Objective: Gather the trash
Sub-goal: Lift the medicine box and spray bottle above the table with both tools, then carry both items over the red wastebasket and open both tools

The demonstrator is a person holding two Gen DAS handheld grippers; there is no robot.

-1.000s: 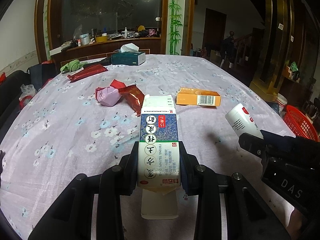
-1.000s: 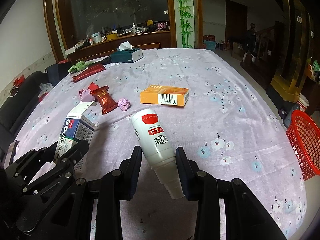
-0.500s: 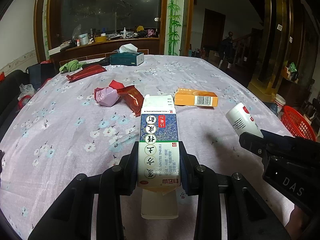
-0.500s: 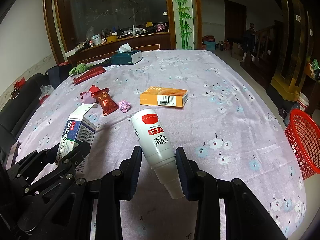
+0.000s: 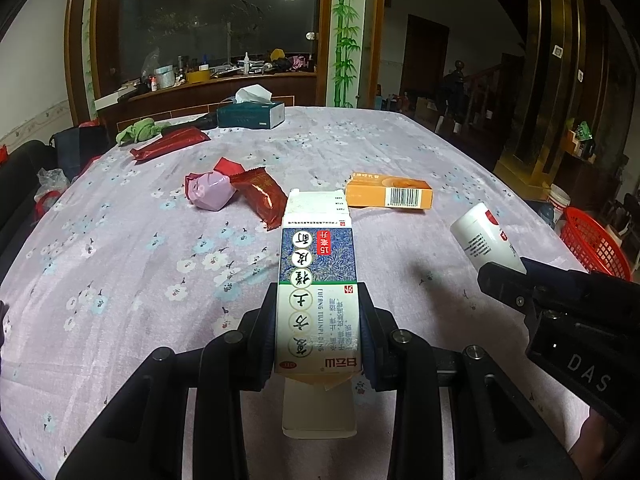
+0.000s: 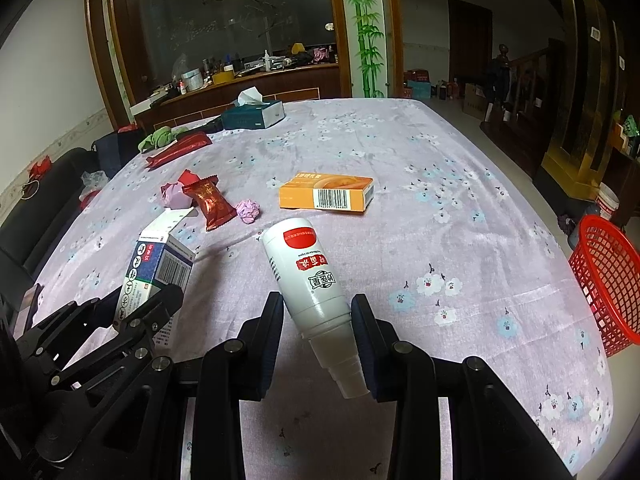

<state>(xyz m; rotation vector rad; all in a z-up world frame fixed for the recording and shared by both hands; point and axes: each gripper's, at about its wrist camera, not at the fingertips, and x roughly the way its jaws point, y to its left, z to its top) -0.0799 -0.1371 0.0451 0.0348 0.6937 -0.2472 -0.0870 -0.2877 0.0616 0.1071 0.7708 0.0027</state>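
My left gripper (image 5: 318, 312) is shut on a blue-and-white medicine box (image 5: 318, 280), held above the flowered tablecloth with its open flap pointing away. The same box (image 6: 154, 276) shows at the left of the right wrist view. My right gripper (image 6: 318, 318) is shut on a white bottle (image 6: 306, 272) with a red label, its neck toward the camera. That bottle (image 5: 486, 238) also appears at the right of the left wrist view. On the cloth lie an orange box (image 6: 328, 192), a dark red wrapper (image 6: 210, 202), a pink bundle (image 5: 210, 192) and a crumpled pink scrap (image 6: 248, 211).
A red mesh basket (image 6: 604, 280) stands on the floor beyond the table's right edge. At the far end lie a tissue box (image 6: 254, 114), a long red packet (image 6: 180, 150) and a green cloth (image 6: 158, 138). A dark seat (image 6: 36, 208) runs along the left side.
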